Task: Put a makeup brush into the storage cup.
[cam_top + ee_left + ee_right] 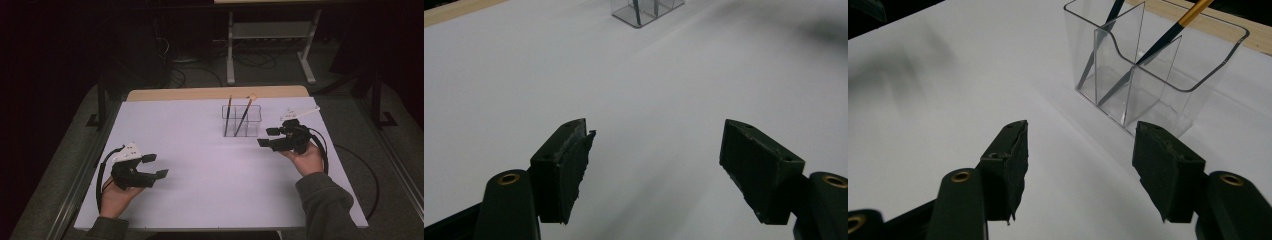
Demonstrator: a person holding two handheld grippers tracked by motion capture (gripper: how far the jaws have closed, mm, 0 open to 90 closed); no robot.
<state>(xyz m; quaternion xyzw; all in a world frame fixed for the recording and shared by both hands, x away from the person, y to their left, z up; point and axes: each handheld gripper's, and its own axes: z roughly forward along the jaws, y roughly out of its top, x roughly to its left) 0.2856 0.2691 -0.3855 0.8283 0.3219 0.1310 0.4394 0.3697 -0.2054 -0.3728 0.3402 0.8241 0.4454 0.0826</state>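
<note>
High view | my right tongs point(268, 137) open, empty, just right of clear holder point(242, 120) | brushes point(228, 116) lean upright | left tongs point(155, 166) open, far.

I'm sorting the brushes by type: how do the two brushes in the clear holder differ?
The left brush stands nearly upright; the right brush leans more, its top tilted to the right. The left brush looks dark along its whole visible length; the right brush has an orange-gold upper part with a pale rounded tip. They sit in different compartments of the holder. Both are thin, dark-shafted, and free of either tool.
</note>
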